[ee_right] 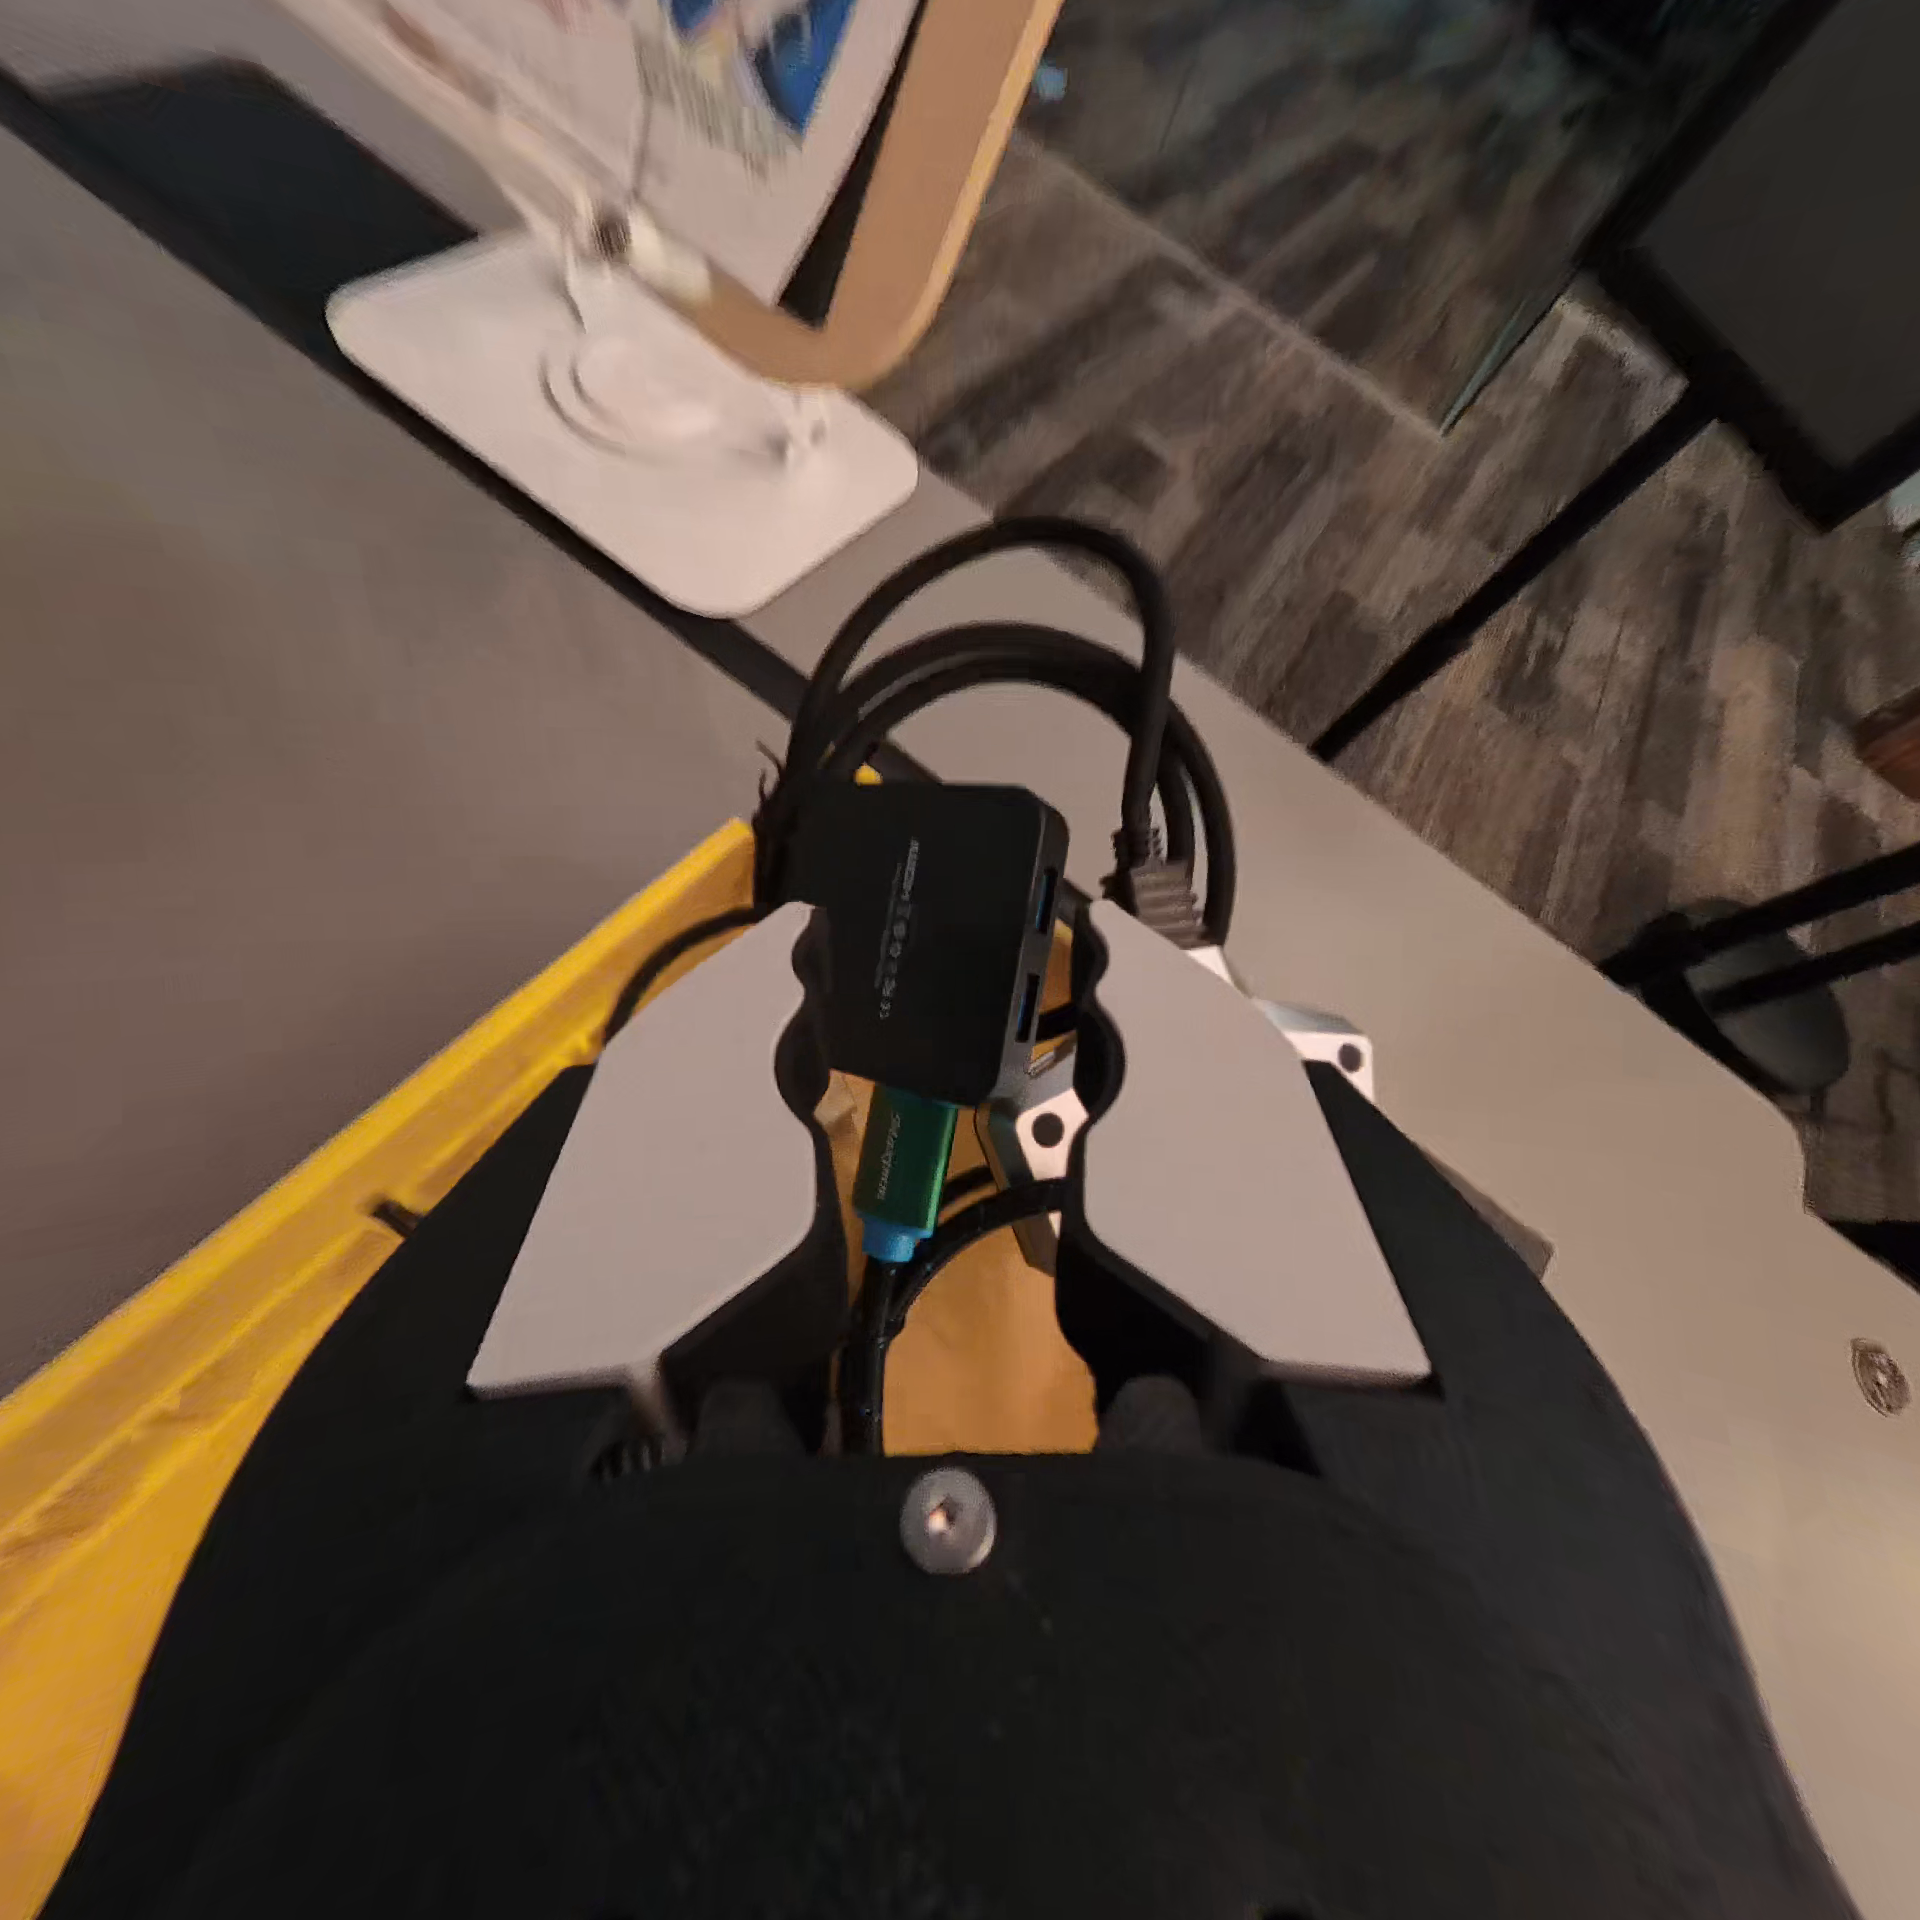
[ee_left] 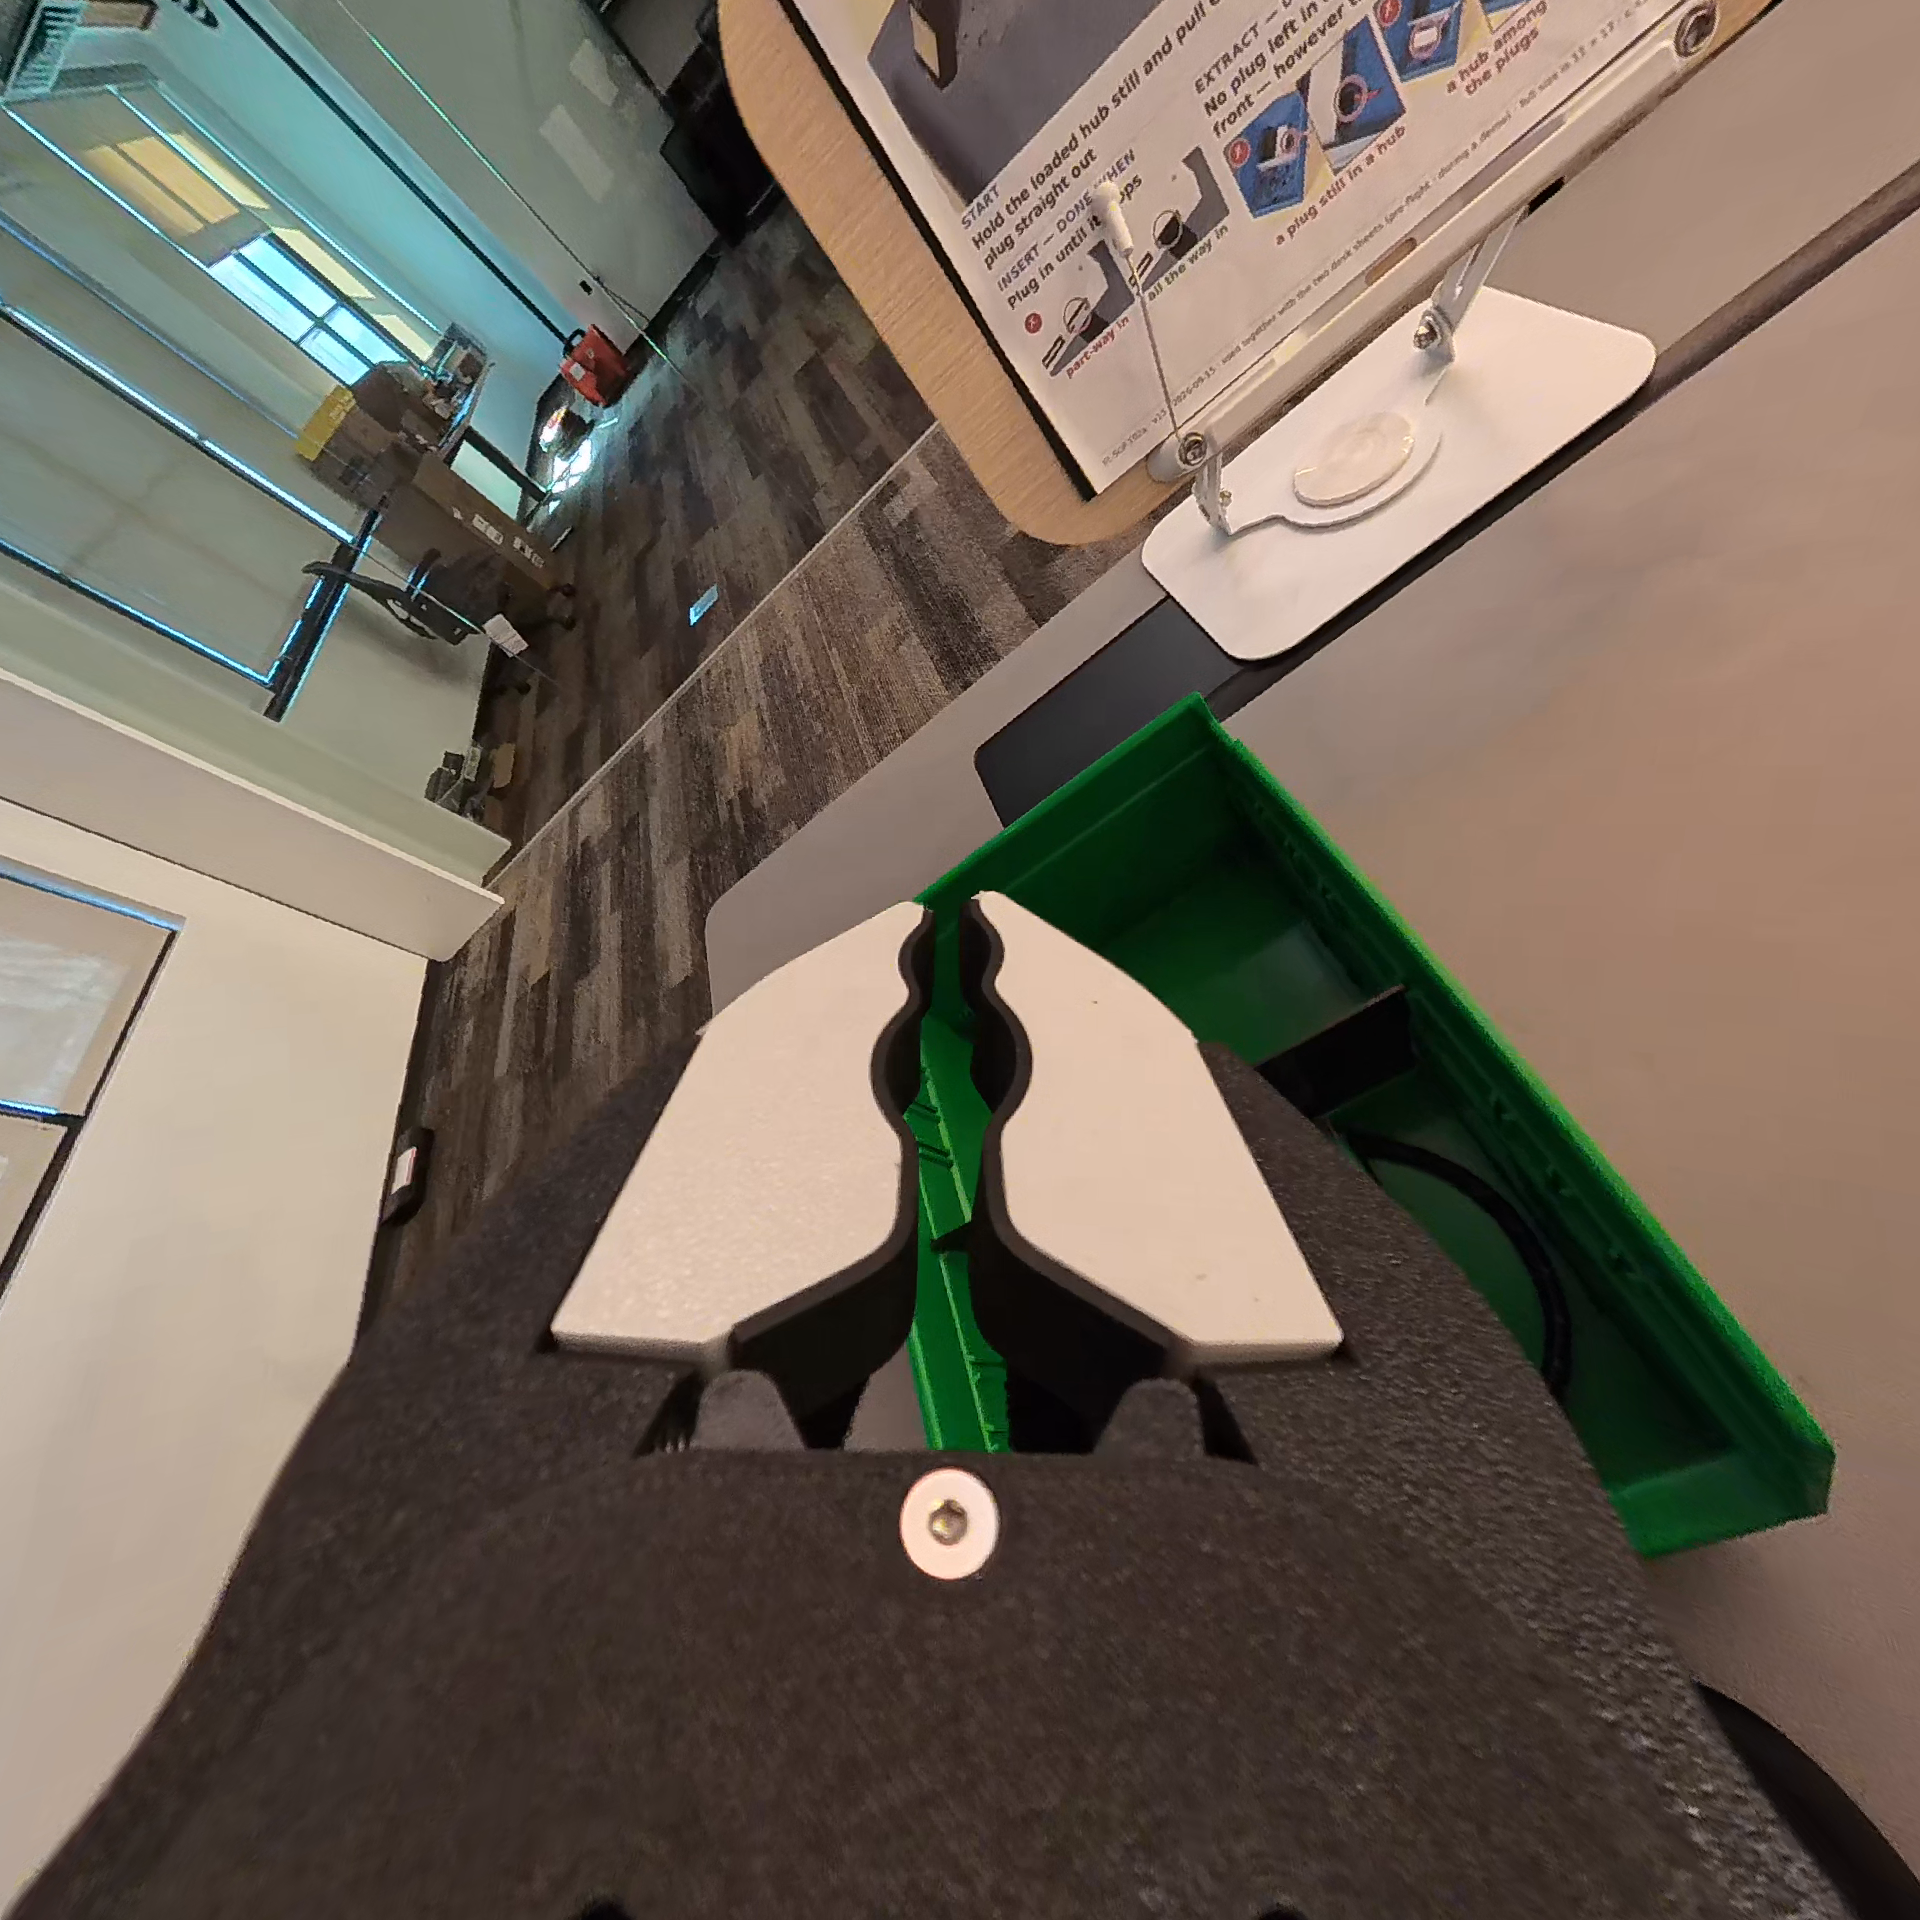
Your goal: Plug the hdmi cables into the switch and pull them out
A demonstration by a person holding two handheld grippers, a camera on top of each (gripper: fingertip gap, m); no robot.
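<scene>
In the left wrist view my left gripper (ee_left: 951, 914) is shut on the near wall of a green bin (ee_left: 1091, 821), which runs up between the two fingers. Inside the bin lie a black block (ee_left: 1351, 1049) and a black cable (ee_left: 1548, 1299). In the right wrist view my right gripper (ee_right: 951, 914) is open above a yellow bin (ee_right: 416, 1122). The black switch (ee_right: 925, 935) stands between its fingers, against the left one, with a gap to the right finger (ee_right: 1195, 1091). A green plug (ee_right: 904, 1153) sits in the switch's near end. Black cables (ee_right: 1039, 644) loop from its far end.
A white stand (ee_left: 1403, 468) carrying a wood-framed instruction sheet sits at the far edge of the grey table (ee_left: 1558, 831); it also shows in the right wrist view (ee_right: 623, 436). A loose ribbed cable plug (ee_right: 1164, 894) and a metal bracket (ee_right: 1320, 1039) lie right of the switch. Carpet floor lies beyond the table. The left gripper's tips are roughly 50 cm from the right gripper's. To the green plug (ee_right: 904, 1153): right tips about 4 cm, left tips about 55 cm.
</scene>
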